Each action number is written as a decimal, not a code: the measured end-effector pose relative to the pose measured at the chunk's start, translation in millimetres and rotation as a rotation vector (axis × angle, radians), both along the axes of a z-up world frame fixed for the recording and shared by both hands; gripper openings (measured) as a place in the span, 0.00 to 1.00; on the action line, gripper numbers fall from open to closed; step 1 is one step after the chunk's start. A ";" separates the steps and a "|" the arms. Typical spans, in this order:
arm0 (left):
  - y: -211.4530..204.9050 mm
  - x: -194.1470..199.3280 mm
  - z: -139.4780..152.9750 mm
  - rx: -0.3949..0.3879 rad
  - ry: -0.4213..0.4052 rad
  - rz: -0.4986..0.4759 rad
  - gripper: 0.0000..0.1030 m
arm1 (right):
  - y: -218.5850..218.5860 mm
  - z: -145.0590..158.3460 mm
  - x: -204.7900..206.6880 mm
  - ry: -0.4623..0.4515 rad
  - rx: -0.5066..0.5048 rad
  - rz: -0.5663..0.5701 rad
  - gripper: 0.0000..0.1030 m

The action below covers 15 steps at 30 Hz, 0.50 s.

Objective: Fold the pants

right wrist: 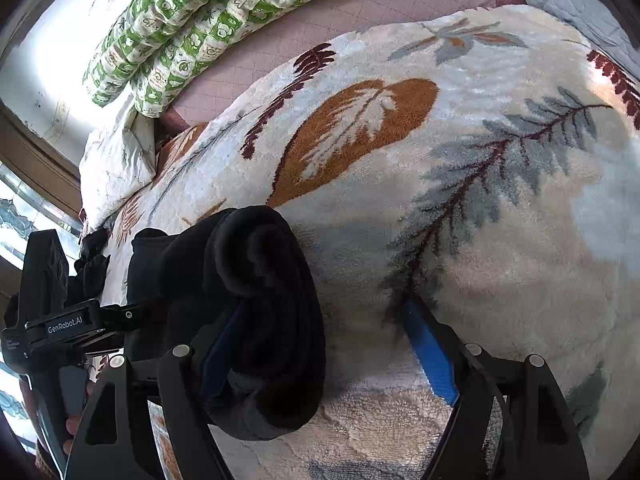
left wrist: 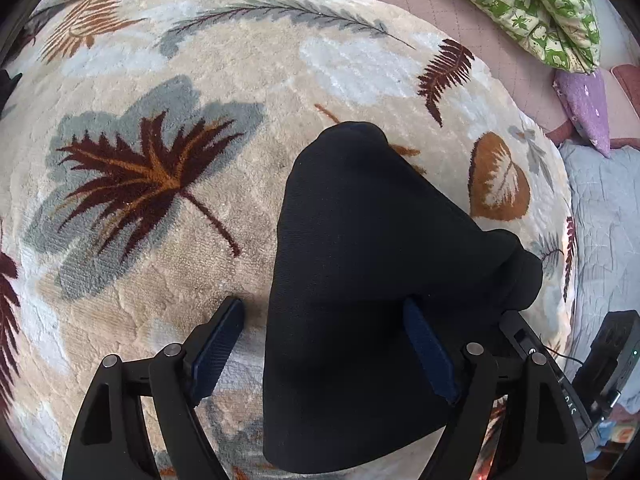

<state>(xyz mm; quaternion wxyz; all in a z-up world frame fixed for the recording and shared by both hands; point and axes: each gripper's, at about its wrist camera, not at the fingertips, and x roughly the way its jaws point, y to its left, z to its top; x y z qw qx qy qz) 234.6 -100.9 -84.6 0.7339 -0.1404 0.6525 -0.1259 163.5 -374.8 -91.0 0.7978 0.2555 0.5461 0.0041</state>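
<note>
The black pants point(left wrist: 360, 280) lie folded into a thick bundle on a leaf-patterned plush blanket point(left wrist: 200, 200). My left gripper point(left wrist: 328, 312) is open, its jaws wide apart; the right finger rests on the bundle and the left finger on the blanket beside it. In the right wrist view the bundle's rolled end point(right wrist: 260, 300) lies over my right gripper's left finger. My right gripper point(right wrist: 320, 320) is open, its blue right pad point(right wrist: 432, 360) bare over the blanket point(right wrist: 480, 200). The left gripper's body point(right wrist: 64, 324) shows at the left there.
A green-and-white patterned quilt point(left wrist: 532, 4) lies at the far side on a pink sheet point(left wrist: 460, 20). A purple cloth point(left wrist: 584, 108) and a grey quilt point(left wrist: 608, 220) lie at the right. A white pillow point(right wrist: 116, 160) and a window point(right wrist: 24, 220) are at the left.
</note>
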 end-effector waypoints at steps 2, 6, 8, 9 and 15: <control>3.9 -4.1 8.1 -0.001 -0.009 -0.010 0.70 | 0.9 4.0 3.2 0.028 -0.005 0.006 0.77; 30.3 -9.6 29.8 -0.057 -0.031 0.011 0.68 | -4.1 32.4 -1.7 -0.019 0.083 -0.005 0.80; 39.2 -9.0 33.1 -0.092 -0.022 0.014 0.70 | -3.2 41.1 -0.6 -0.030 0.152 0.032 0.81; 41.2 -8.4 33.2 -0.105 -0.012 0.015 0.70 | -1.1 40.9 1.4 -0.006 0.160 0.048 0.81; 39.4 -4.8 18.3 -0.109 0.021 -0.021 0.77 | 4.1 17.4 11.4 0.075 0.170 0.029 0.82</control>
